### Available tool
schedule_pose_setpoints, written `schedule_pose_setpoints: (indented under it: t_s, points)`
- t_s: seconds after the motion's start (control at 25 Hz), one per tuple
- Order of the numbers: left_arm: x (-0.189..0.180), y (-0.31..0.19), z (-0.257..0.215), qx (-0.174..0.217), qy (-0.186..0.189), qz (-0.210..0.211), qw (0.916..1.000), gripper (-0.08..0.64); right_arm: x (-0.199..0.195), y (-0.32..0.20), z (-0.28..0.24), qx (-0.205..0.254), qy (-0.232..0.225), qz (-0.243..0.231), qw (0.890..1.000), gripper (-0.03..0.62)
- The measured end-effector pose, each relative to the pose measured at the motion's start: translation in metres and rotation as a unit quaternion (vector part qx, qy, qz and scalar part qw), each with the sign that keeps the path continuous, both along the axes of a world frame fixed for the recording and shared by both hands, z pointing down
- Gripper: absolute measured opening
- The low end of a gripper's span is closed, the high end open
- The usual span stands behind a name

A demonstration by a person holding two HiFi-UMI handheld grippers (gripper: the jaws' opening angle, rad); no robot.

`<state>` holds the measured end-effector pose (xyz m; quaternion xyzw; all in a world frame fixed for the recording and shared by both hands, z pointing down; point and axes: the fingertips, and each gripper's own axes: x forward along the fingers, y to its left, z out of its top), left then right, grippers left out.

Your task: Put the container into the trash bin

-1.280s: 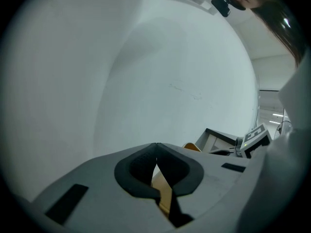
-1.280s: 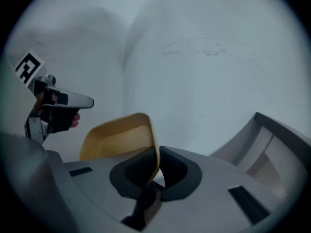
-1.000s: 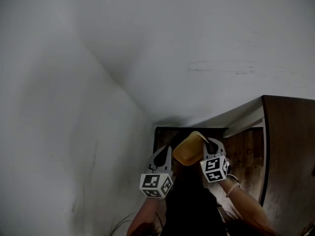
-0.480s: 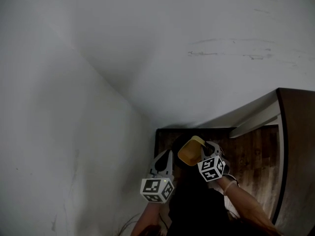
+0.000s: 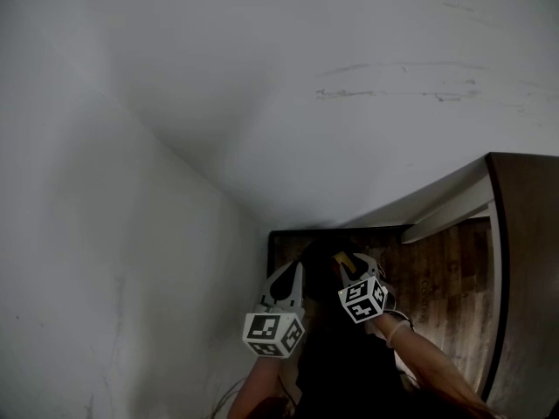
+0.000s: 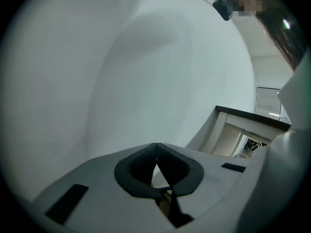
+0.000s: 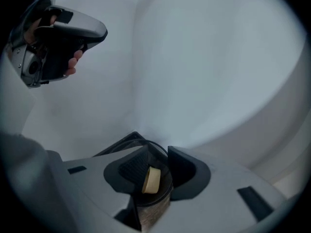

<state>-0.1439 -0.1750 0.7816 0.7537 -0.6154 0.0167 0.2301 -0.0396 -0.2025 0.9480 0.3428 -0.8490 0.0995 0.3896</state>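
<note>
The yellow container [image 7: 151, 180] is loose below my right gripper [image 7: 155, 150], inside the round rim of the dark trash bin [image 7: 163, 147]. The right jaws are opening and their pads do not touch the container. From the head view only a sliver of the container [image 5: 341, 257] shows at the bin's mouth [image 5: 316, 256], just ahead of the right gripper [image 5: 351, 262]. My left gripper [image 5: 295, 271] hovers at the bin's left side. In the left gripper view its pads [image 6: 156, 147] meet at the tips with nothing between them.
The bin stands in a corner of two white walls [image 5: 218, 129]. Wooden floor [image 5: 437, 278] runs to the right, bounded by a white frame [image 5: 450, 212] and a dark panel [image 5: 524, 260]. A hand grips the left gripper's housing [image 7: 58, 38] in the right gripper view.
The container was held above the bin in the right jaws; it has left them and sunk into the bin. Both grippers have come down.
</note>
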Motion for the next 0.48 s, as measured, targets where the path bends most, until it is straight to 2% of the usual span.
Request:
schedule_pose_setpoints:
  t_s: [0.48]
  points:
    - [0.011, 0.005, -0.062, -0.027, 0.014, 0.016, 0.9994, 0.02, 0.007, 0.009, -0.082, -0.013, -0.019, 0.02, 1.0, 0.127]
